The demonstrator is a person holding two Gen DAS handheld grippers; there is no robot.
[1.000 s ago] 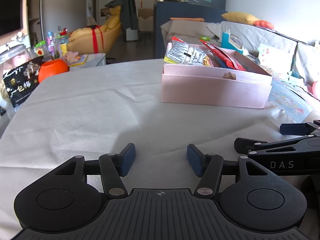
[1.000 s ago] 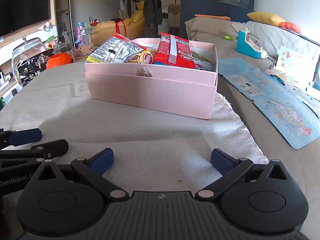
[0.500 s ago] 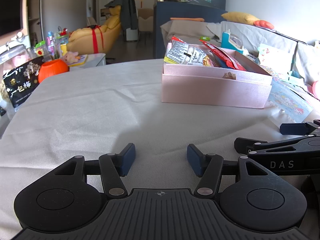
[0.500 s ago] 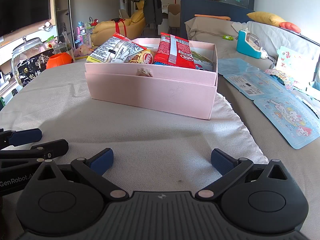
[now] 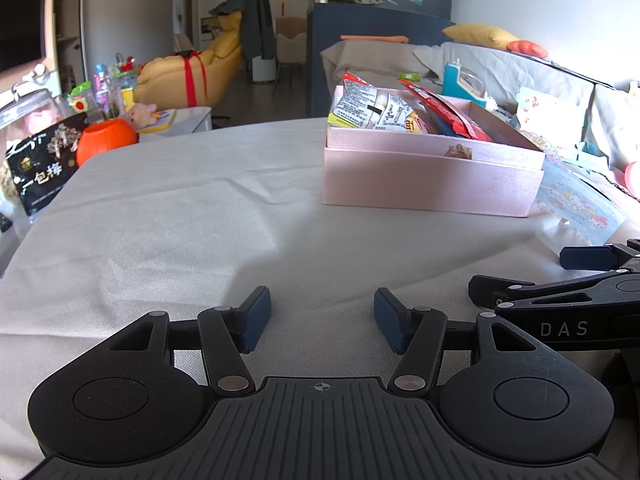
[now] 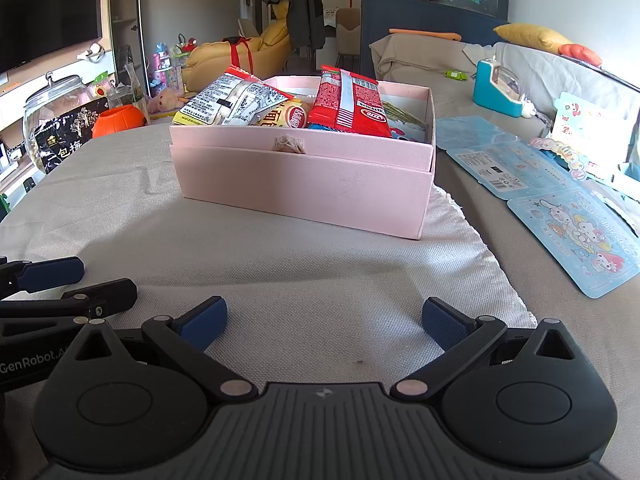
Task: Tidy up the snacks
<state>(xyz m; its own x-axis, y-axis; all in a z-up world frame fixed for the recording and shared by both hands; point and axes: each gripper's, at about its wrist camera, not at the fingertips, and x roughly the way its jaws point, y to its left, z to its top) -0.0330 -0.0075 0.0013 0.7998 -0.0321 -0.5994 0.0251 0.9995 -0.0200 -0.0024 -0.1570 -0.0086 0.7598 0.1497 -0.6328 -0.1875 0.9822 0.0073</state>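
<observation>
Both grippers rest low over the cloth: left gripper (image 5: 322,318) and right gripper (image 6: 322,322), jaws apart, nothing grasped. Ahead sits the pink box (image 6: 304,184) with snack packets (image 6: 348,100) inside. Organizing looks finished or paused; any next move means reaching forward.

**Open cloth before the pink box**

The pink box (image 6: 304,184) is the one tall obstacle on the desk (image 5: 168,224). Bare grey cloth lies in front of the box and to its left, wide enough for either hand-held gripper. Right of the box, flat blue cards (image 6: 576,236) cover the surface. Left of the box, at the desk's far edge, stand an orange pot (image 5: 106,144) and a black bag (image 5: 42,168).
</observation>
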